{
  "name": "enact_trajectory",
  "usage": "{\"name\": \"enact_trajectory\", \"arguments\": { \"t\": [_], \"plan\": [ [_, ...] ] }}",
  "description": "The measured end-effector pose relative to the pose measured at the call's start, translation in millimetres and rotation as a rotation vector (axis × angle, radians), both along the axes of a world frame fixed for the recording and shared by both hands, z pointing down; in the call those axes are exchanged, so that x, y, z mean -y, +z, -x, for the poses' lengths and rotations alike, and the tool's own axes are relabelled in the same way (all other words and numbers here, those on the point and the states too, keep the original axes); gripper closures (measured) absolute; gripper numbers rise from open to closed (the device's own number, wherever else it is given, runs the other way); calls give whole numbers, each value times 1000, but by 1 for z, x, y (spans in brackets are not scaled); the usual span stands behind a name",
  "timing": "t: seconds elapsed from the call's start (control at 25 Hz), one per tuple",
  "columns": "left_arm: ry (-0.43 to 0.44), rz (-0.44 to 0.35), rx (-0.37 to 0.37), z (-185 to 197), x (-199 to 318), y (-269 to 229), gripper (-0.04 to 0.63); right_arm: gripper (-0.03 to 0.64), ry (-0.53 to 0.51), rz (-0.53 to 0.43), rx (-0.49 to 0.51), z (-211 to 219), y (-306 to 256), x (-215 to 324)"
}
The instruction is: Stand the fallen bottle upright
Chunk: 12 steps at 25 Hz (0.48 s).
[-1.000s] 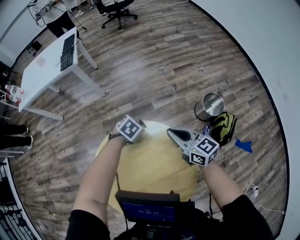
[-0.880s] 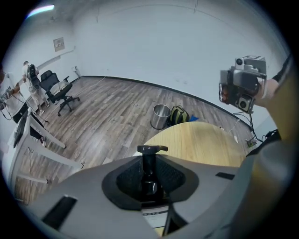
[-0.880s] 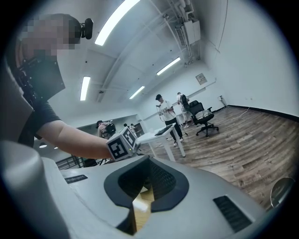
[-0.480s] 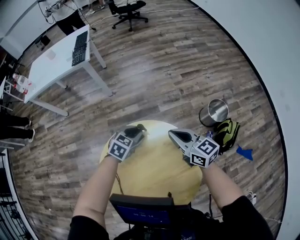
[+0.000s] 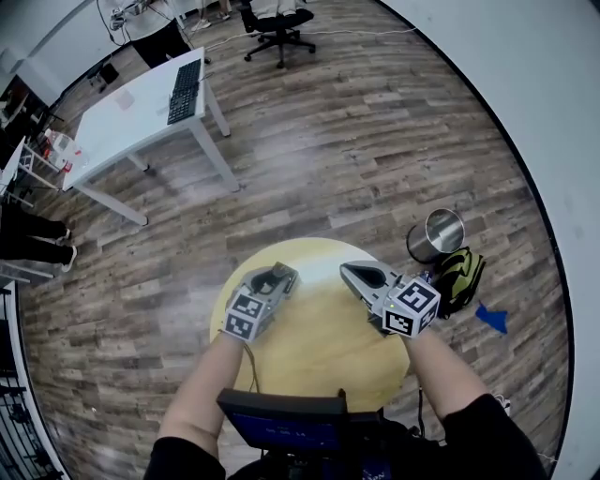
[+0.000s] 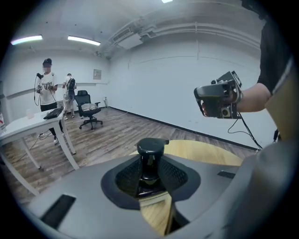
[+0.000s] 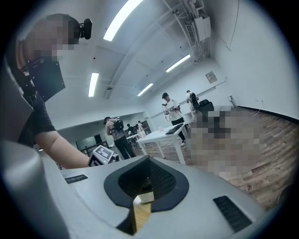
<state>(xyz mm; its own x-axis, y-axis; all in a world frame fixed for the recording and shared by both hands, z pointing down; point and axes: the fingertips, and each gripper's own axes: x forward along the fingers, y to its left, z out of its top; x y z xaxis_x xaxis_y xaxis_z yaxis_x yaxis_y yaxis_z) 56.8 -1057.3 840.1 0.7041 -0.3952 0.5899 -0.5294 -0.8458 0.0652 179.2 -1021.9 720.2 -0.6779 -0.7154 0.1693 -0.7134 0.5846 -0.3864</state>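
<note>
**Head view.** A round, pale-yellow tabletop (image 5: 309, 361) stands on a wood-plank floor (image 5: 375, 141). The left gripper (image 5: 278, 277) is held over the far-left edge of the tabletop. The right gripper (image 5: 362, 275) is held over the far-right edge. The two are well apart and both point away from the person. On the floor off the right edge, a metal bin (image 5: 437, 233) stands just beside a green-and-black bag (image 5: 459, 272). A white desk (image 5: 131, 112) carrying a keyboard (image 5: 184, 78) stands well apart at the far left, with an office chair (image 5: 281, 19) beyond it.

**Left gripper view.** The fingers (image 6: 180, 175) of the left gripper are clamped on the neck of a dark bottle (image 6: 150, 161). The bottle's cap (image 6: 152, 144) rises above them, and the neck runs straight up through the opening between the pads. The body of the bottle lies below the fingers and is hidden, so contact with the tabletop cannot be judged. The curved far edge of the tabletop shows just behind the cap. The right gripper appears at the upper right, held in a hand and apart from the bottle.

**Right gripper view.** The fingers (image 7: 163, 182) of the right gripper are together, with nothing held between them. A sliver of yellow tabletop shows through the slit below the pads. The marker cube (image 7: 100, 154) of the left gripper appears at the left, at the end of a bare forearm. Several people (image 7: 172, 114) stand around the white desk in the background.
</note>
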Motion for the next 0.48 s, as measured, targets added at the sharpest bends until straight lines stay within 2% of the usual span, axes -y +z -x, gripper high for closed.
{"name": "enact_trajectory", "arguments": {
  "t": [0.12, 0.36, 0.48],
  "plan": [
    [-4, 3, -21, 11, -16, 4, 445, 596, -8, -6, -5, 11, -7, -8],
    [-4, 86, -13, 21, -32, -7, 281, 597, -22, -26, -22, 36, -31, -17],
    [8, 81, -47, 26, -49, -20, 267, 597, -27, -35, -31, 45, -43, -26]
  ]
}}
